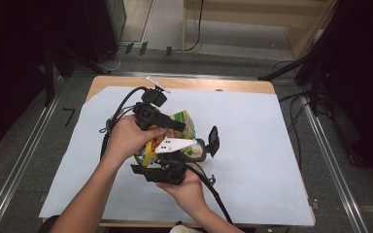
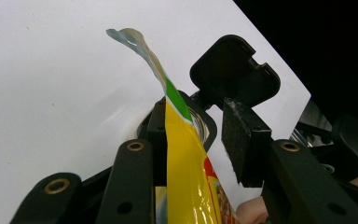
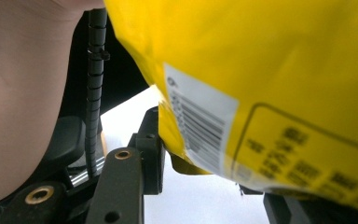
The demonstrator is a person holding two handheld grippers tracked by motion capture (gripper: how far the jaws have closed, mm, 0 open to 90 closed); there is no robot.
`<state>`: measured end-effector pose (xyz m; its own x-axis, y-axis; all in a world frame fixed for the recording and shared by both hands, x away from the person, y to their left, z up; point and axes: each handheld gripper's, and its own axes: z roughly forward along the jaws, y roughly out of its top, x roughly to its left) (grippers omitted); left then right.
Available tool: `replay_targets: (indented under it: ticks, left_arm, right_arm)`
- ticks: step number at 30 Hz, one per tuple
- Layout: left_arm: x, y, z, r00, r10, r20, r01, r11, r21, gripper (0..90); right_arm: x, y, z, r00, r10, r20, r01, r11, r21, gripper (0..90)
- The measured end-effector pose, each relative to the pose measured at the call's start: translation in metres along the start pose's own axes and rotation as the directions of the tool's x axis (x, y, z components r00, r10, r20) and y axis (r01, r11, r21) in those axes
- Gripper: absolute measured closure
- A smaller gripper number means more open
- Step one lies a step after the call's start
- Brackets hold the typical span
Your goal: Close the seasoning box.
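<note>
I am holding a glossy yellow plastic snack bag with green and red print above the middle of the desk, which is carrying a large white paper sheet over its wooden top. My left claw is coming in from the upper left in the high view, and my left hand is wrapping around its black body. In the left gripper view the snack bag is running edge-on between the two black jaws: it is lying against the left-hand jaw, while the right-hand jaw, with its rough pad, is standing clear of the foil, so this claw is staying spread around the bag without pinching it. The crimped top of the bag is curling away over the white sheet. Just behind the bag, a black round-mouthed container with its hinged black lid flipped up is resting on the sheet. My right claw is sitting at the bag's near end, carried by my right hand. In the right gripper view the barcode side of the bag is pressing against the left-hand jaw; the far jaw is mostly hidden, so I cannot tell whether this claw is pinching.
</note>
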<state>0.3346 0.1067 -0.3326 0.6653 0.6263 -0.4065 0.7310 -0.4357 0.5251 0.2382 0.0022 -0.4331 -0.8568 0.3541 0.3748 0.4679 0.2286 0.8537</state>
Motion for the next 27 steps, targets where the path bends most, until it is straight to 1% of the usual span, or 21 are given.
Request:
replay_targets:
  ticks: [10,17,27]
  left_arm:
    - [0.0004,0.0001,0.0009,1.0,0.003,0.002,-0.003,1.0,0.006,65.4]
    - [0.0008,-0.0001,0.0017,1.0,-0.002,0.008,0.002,1.0,0.005,65.4]
    - [-0.0005,-0.0002,0.0022,1.0,0.004,0.005,-0.004,1.0,0.007,65.4]
  right_arm:
    - [-0.0007,-0.0003,-0.0005,1.0,-0.009,0.004,0.009,1.0,0.006,61.7]
    - [-0.0008,-0.0004,-0.0005,0.9999,-0.011,0.006,0.011,1.0,0.009,61.8]
    - [0.0005,-0.001,-0.0003,0.9993,-0.034,0.016,0.033,0.999,0.013,60.7]
